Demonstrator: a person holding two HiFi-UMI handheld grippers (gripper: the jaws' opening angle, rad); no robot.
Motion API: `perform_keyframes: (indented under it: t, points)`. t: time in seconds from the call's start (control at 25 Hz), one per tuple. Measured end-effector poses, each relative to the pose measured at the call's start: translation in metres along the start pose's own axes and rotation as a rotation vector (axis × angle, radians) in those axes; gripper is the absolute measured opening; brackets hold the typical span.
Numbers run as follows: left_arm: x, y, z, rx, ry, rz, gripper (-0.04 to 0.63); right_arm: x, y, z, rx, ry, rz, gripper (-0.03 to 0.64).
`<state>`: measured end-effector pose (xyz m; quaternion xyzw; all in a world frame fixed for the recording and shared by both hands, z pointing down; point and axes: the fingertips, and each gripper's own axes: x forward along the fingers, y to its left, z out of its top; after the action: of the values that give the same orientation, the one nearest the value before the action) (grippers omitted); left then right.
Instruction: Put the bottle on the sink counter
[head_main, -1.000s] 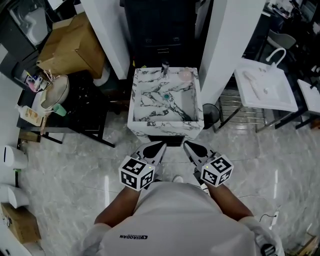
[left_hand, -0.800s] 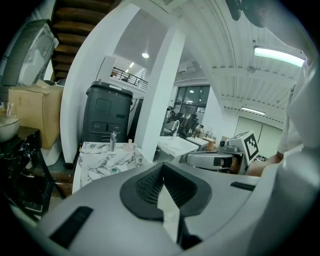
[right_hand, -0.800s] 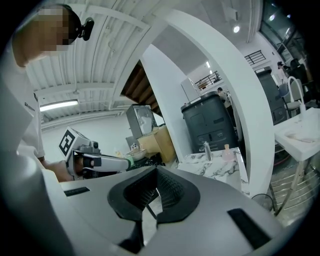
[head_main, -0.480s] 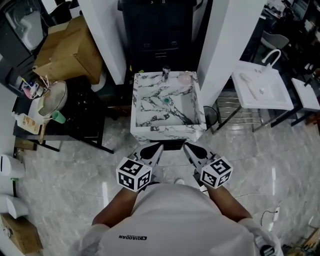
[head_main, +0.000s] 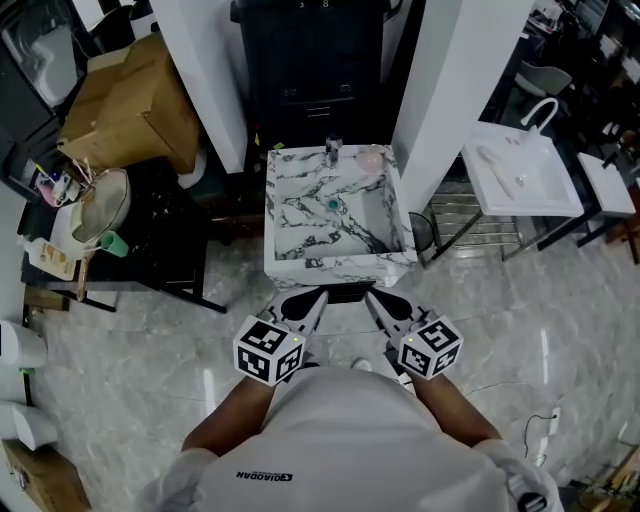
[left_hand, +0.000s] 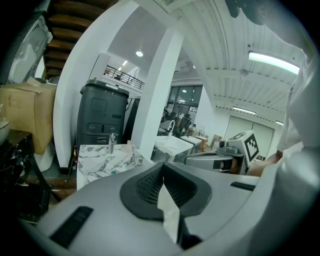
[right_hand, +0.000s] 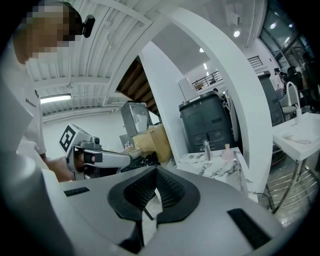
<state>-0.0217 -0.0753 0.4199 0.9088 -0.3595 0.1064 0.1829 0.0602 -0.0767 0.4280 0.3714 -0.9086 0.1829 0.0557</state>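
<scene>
**Bottle at the sink's back corner, both grippers shut and empty**

Bottle (head_main: 371, 155), small and pinkish, stands upright on the rear rim of the marble sink (head_main: 335, 266), just to the right of the faucet (head_main: 333, 150). The head view alone gives the layout from above. It shows the basin with a teal drain (head_main: 332, 203), a cardboard box (head_main: 130, 100) at the far left, a white basin (head_main: 520, 180) at the right, and the two grippers side by side in front of the sink's near wall.

The left gripper (head_main: 322, 293) and the right gripper (head_main: 369, 292) both point toward the sink. The gripper views show what the head view cannot: how the jaws stand up close. In the left gripper view the ribbed pads meet at the tip with nothing between them. In the right gripper view the pads are likewise pressed together and empty. Each of these views also catches the other gripper from the side, with its marker cube, and the ceiling lights overhead.

The bottle lies well apart from both grippers, across the whole basin from them. It sits nearer the right gripper's side than the left's.
</scene>
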Motion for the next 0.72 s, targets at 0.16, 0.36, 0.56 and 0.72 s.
perform_keyframes:
  t: [0.16, 0.36, 0.56, 0.72]
  points:
    - [-0.002, 0.009, -0.001, 0.004, 0.005, 0.000, 0.015, 0.008, 0.001, -0.002, 0.007, -0.002, -0.006, 0.040]
    - [0.000, 0.011, -0.003, -0.001, 0.009, -0.011, 0.015, 0.009, 0.000, -0.002, 0.011, 0.001, -0.017, 0.040]
    - [0.003, 0.013, -0.001, 0.001, 0.007, -0.016, 0.015, 0.012, -0.003, -0.002, 0.011, 0.005, -0.020, 0.040]
    - [0.004, 0.017, -0.004, -0.003, 0.013, -0.012, 0.015, 0.016, -0.005, -0.002, 0.013, 0.005, -0.019, 0.040]
